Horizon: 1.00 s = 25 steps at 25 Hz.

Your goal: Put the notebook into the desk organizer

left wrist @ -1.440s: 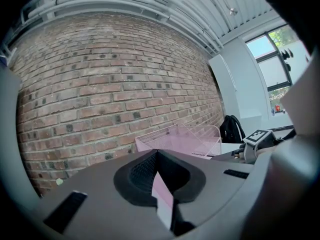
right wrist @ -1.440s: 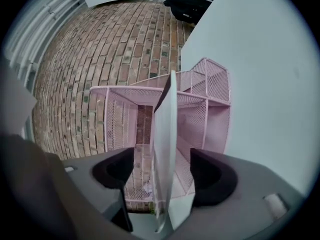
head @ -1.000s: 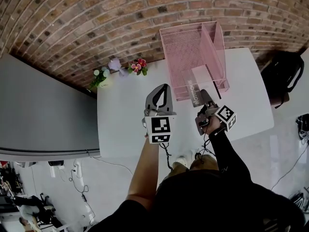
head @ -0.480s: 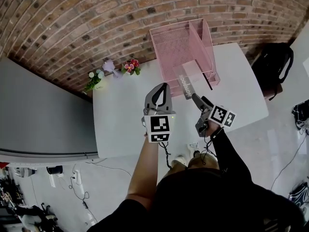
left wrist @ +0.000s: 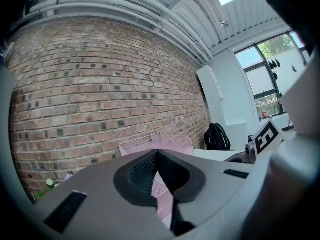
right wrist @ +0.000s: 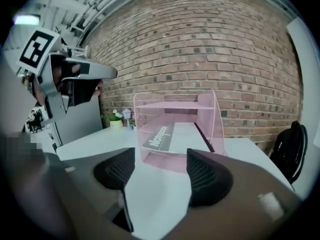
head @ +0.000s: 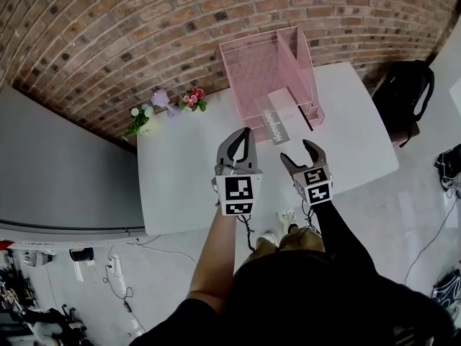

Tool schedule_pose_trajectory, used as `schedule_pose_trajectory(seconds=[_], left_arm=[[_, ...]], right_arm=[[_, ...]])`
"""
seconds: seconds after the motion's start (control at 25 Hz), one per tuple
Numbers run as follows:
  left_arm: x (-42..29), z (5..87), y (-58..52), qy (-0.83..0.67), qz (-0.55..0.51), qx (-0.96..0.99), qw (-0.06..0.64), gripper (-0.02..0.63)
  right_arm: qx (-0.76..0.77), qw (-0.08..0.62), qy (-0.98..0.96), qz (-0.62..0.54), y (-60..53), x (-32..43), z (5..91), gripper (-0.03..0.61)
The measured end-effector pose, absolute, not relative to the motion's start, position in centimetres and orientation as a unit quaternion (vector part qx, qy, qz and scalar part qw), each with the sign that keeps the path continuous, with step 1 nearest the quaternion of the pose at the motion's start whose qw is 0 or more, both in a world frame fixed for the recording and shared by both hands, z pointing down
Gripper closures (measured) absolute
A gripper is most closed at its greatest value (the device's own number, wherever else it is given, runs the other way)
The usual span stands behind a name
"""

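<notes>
The pink mesh desk organizer [head: 268,67] stands at the back of the white table [head: 184,175], against the brick wall. The notebook [head: 275,123], white with a grey lettered band, lies flat in its lower tray, front end sticking out slightly. My right gripper [head: 297,153] hovers open and empty, a short way in front of the organizer. In the right gripper view the notebook [right wrist: 170,133] rests inside the organizer [right wrist: 210,119], beyond my open right gripper [right wrist: 159,173]. My left gripper [head: 245,132] is shut on nothing, left of the right one. Its closed left gripper [left wrist: 156,154] hides most of the organizer [left wrist: 172,143].
Small potted flowers [head: 193,98] and a little plant [head: 142,118] sit at the table's back left corner. A black backpack [head: 408,101] lies on the floor to the right. A grey panel [head: 57,164] borders the table's left side.
My right gripper has drawn back from the organizer toward the person and now stands open; the notebook stays in the tray. The left gripper has barely moved.
</notes>
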<state>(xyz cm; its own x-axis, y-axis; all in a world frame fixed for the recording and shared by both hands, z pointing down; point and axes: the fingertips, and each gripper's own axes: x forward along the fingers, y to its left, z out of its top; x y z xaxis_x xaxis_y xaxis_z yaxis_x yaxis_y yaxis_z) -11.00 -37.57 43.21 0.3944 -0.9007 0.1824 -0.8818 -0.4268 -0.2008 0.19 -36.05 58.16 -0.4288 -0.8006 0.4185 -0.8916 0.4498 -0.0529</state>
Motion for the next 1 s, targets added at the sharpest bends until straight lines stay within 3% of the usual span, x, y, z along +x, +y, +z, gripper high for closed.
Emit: schedule_pose_trajectory(seconds=[0.2,1.0], left_arm=[[-11.4,43.7,-38.2,0.538,-0.141,-0.830,0.033,0.606],[-13.5,44.5,-42.3,0.570,-0.144,-0.808,0.019,0.606]], right_arm=[[0.515,0.171,-0.829,0.136,-37.0,0.5,59.0,0.332],[0.483,0.178,-0.848,0.126,-42.7,-1.6,59.5,0.334]])
